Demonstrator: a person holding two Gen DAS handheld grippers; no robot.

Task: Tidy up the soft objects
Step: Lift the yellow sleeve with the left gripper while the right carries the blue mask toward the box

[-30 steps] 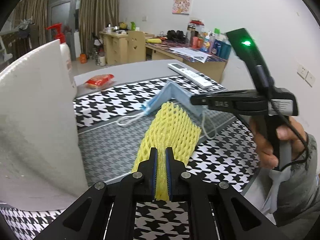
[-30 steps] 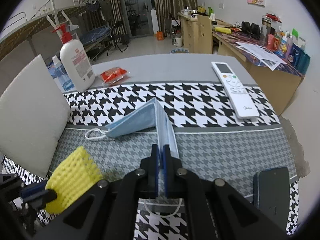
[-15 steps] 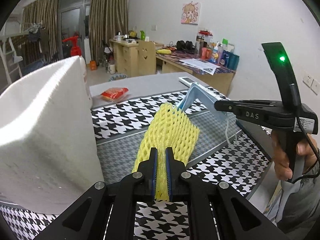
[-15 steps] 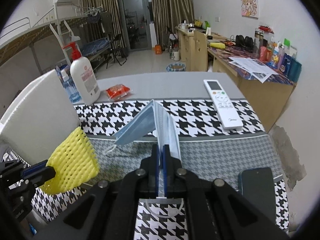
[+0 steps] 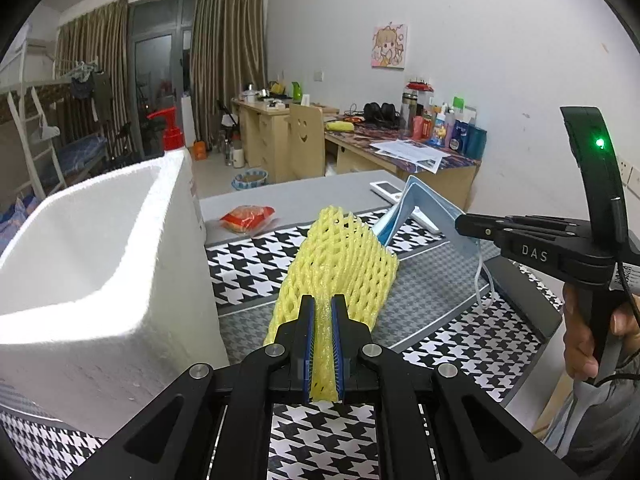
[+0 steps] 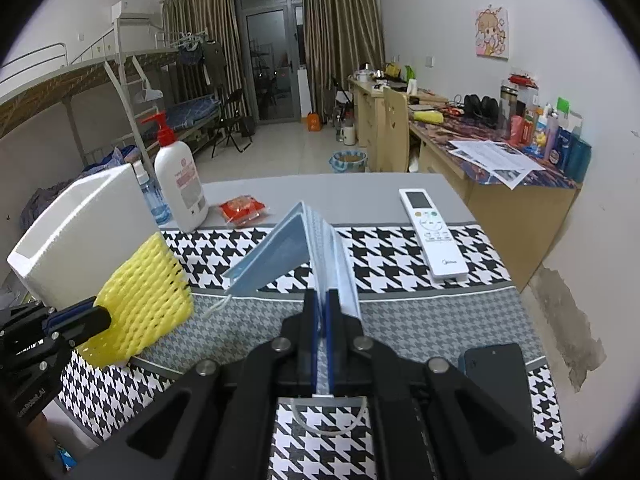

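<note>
My left gripper [image 5: 321, 316] tilted downward, pinching yellow foam net [image 5: 340, 256] beside white box [image 5: 80, 248], my right gripper [image 6: 322, 312] tilted downward, pinching blue mask [image 6: 288, 248] above checked cloth [image 6: 400, 248]

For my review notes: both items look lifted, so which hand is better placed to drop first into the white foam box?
Left. Its gripper holds the yellow foam net right beside the foam box; the right gripper, holding the blue face mask, is farther from the box.
</note>
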